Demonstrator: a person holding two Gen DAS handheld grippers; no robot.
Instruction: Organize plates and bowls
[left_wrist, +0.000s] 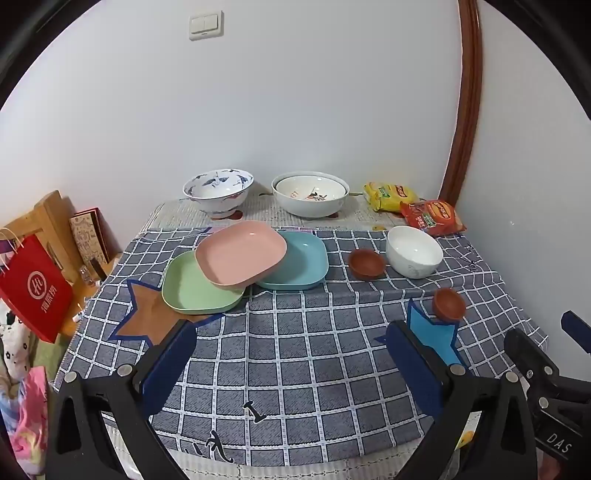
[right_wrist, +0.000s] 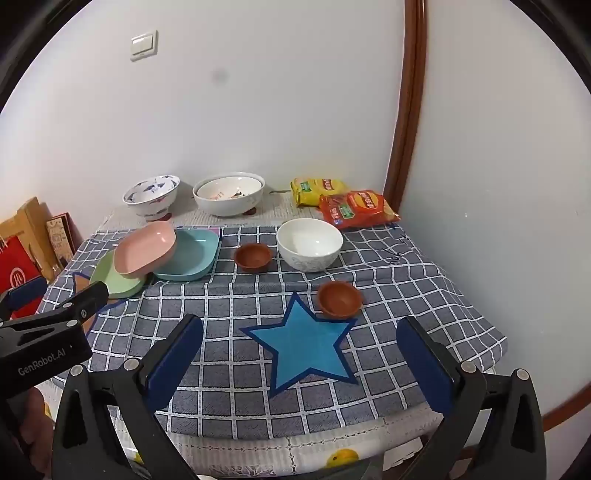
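Pink plate (left_wrist: 241, 253) lies tilted across green plate (left_wrist: 195, 284) and blue plate (left_wrist: 295, 260) near the table's far-left corner, ahead of the left gripper (left_wrist: 291, 354), the nearer one. Right gripper (right_wrist: 299, 350) faces the near brown bowl (right_wrist: 340, 298). Both jaws stand apart, empty.

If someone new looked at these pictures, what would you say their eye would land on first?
Probably the three overlapping pastel plates at the left of the checked tablecloth: the pink plate lies tilted across the green plate and the blue plate. Next, the bright blue star near the front edge, with a small brown bowl at its upper right tip. Both grippers, left gripper and right gripper, hover open and empty.
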